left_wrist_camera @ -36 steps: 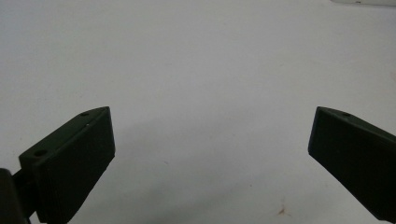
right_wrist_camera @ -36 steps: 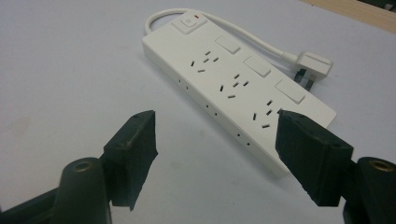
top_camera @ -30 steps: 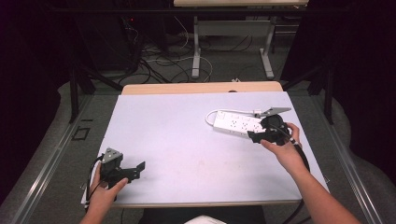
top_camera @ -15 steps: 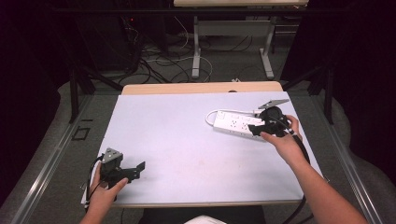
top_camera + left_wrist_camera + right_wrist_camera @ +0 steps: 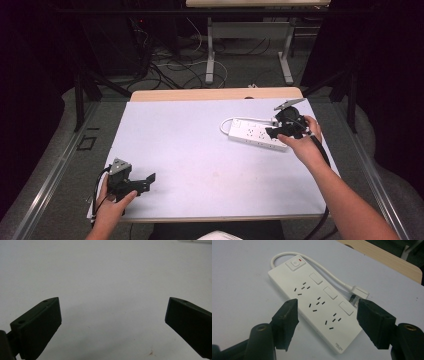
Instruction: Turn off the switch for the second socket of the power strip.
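Observation:
A white power strip (image 5: 248,132) lies flat on the right half of the table, its cord looped back and its plug (image 5: 359,292) resting beside it. My right gripper (image 5: 271,133) hovers over the strip's right end, jaws pointing left. In the right gripper view the strip (image 5: 317,305) lies below and between the jaws of the right gripper (image 5: 327,303); the jaws have just been closing a little, but the pads do not touch it. My left gripper (image 5: 148,180) rests near the table's front left corner, and the left gripper (image 5: 113,302) stands open over bare table.
The white table top (image 5: 200,155) has a wooden strip (image 5: 215,94) along its far edge. Beyond it are desk legs (image 5: 210,55) and loose cables (image 5: 170,65) on a dark floor. The strip has a rocker switch (image 5: 295,263) with a red lamp at its cord end.
The right hand has carried its gripper a little farther from the person, over the strip's right end. The left gripper has stayed put.

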The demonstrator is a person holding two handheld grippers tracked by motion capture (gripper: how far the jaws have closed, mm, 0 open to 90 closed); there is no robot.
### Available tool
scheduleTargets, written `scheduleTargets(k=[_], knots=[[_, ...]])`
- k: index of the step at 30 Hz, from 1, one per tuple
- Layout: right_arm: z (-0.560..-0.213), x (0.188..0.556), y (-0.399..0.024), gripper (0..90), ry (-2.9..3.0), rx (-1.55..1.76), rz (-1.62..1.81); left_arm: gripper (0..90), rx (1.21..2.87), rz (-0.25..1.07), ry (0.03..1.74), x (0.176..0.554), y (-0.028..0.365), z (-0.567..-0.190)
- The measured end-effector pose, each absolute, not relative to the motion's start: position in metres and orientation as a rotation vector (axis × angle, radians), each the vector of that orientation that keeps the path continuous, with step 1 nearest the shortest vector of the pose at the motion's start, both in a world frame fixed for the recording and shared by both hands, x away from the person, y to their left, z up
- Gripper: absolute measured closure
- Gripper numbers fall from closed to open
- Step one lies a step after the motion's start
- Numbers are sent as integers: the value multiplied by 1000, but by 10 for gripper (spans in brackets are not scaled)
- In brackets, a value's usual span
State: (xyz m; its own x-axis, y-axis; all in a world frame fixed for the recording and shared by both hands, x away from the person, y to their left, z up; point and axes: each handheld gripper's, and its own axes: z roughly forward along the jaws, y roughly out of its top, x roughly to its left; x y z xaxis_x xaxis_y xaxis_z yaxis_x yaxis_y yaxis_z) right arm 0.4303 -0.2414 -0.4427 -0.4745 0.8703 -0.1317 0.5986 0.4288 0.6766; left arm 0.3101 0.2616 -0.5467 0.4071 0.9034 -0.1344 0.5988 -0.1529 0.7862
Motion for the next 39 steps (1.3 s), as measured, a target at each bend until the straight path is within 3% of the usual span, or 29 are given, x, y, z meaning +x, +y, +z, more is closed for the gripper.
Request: scheduleTargets(k=[39], knots=[[-459, 480, -234, 494, 2236, 1335, 722, 6, 1856, 479, 1285, 311, 261, -548]])
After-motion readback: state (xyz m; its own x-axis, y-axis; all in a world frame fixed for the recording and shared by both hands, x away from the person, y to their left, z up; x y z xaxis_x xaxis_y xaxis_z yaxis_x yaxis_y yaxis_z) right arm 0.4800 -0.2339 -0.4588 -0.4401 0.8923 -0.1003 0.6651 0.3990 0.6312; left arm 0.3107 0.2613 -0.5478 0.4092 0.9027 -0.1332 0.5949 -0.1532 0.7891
